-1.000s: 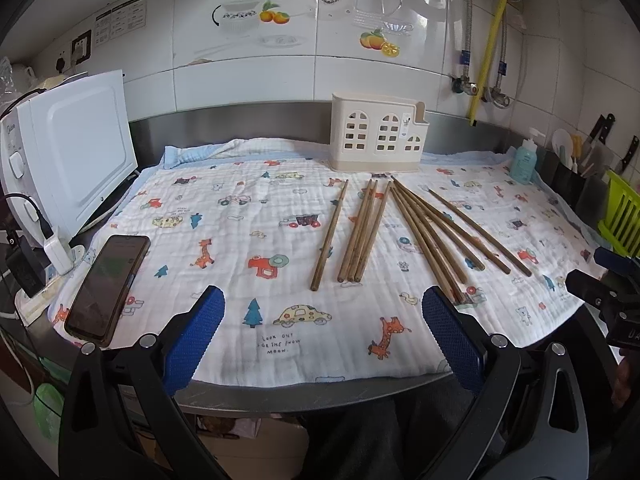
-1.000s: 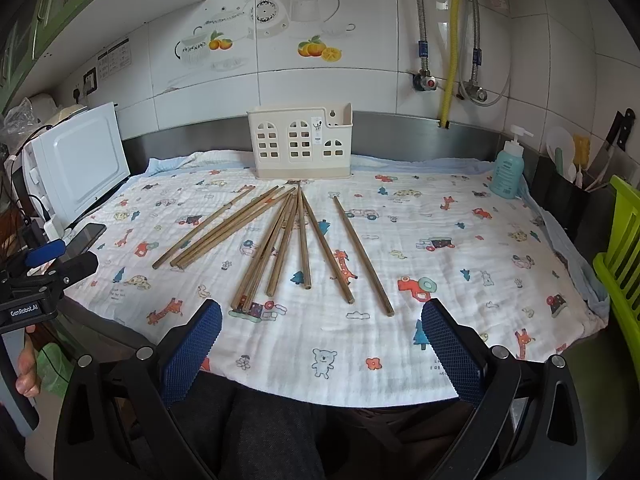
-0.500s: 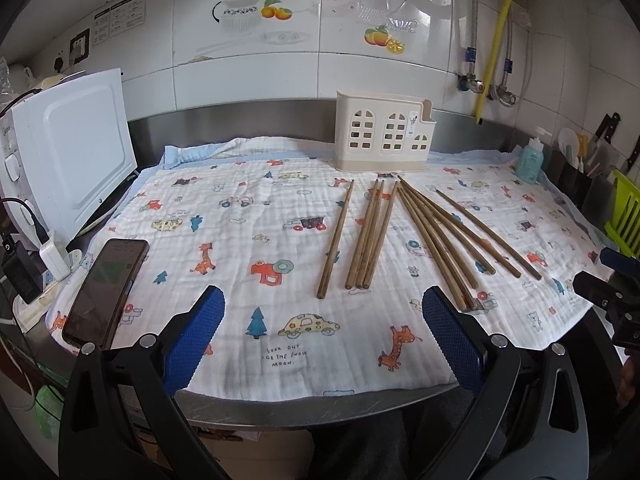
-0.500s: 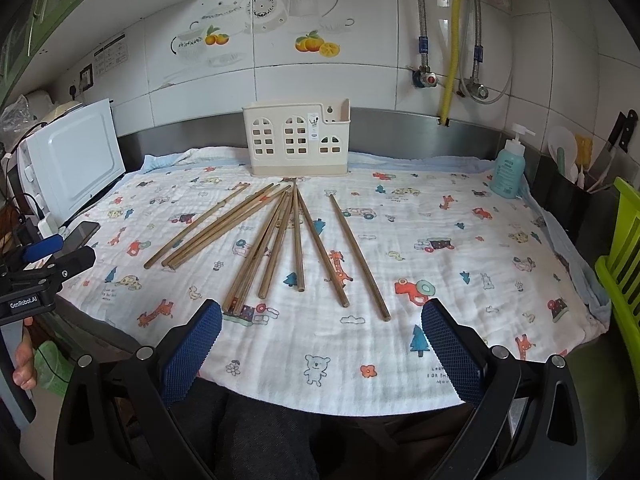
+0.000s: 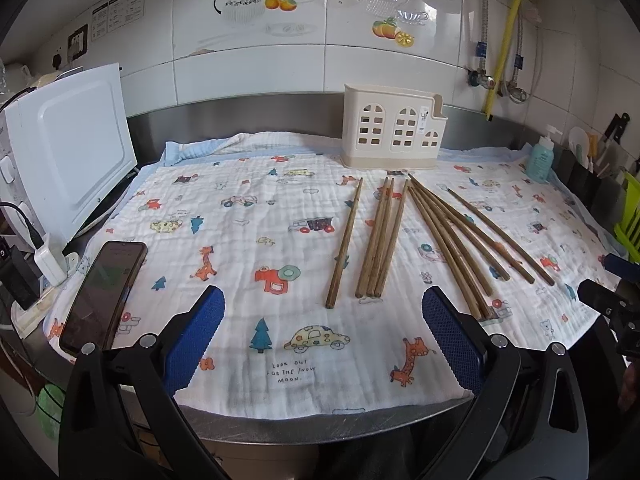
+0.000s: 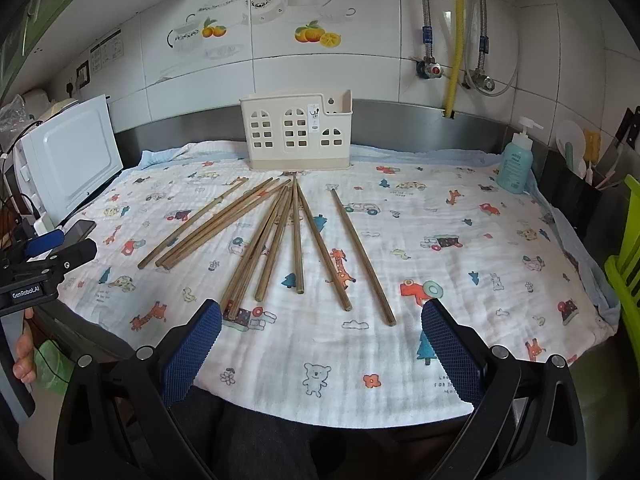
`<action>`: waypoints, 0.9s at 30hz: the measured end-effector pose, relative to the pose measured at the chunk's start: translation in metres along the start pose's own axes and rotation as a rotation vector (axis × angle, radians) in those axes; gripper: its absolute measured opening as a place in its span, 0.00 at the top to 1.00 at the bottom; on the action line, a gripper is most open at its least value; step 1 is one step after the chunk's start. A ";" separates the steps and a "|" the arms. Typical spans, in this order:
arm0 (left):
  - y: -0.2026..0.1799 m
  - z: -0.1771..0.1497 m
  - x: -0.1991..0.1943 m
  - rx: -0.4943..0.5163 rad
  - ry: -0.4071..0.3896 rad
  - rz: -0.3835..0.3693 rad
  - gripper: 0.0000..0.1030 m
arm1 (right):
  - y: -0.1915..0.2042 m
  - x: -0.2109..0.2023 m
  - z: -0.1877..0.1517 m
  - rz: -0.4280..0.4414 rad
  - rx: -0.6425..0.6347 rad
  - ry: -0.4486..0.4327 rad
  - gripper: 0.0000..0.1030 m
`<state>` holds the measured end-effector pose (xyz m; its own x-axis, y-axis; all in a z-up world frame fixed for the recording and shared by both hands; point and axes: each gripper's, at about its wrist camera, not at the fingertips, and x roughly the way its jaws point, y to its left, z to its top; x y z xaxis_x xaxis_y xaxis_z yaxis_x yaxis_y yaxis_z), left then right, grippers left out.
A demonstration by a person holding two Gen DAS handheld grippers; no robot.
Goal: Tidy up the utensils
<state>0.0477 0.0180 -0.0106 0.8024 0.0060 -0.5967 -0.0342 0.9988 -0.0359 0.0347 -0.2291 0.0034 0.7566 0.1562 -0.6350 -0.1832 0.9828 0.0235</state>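
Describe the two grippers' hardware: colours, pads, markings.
Both are alike: the left gripper and right gripper each have two black plastic fingers with triangular cut-outs and silver bolts, tipped with blue cross-hatched pads. In the right wrist view, the left gripper's body shows a white "GenRobot.AI" label and a blue part on top. No cables or sleeves visible.

White tiled wall [image 6: 328, 68] with fruit decals, steel counter [image 5: 320, 424], printed cloth [image 5: 280, 216], daylight

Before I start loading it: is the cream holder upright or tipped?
Upright: the cream holder stands on its base on the cloth, rim facing up.
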 end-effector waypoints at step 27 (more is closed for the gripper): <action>-0.003 0.022 0.041 0.077 0.054 -0.043 0.05 | -0.029 0.044 0.015 -0.011 0.007 0.052 0.07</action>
<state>0.0939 0.0168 -0.0174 0.7690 -0.0376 -0.6382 0.0471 0.9989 -0.0020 0.0831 -0.2494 -0.0133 0.7249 0.1401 -0.6745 -0.1702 0.9852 0.0217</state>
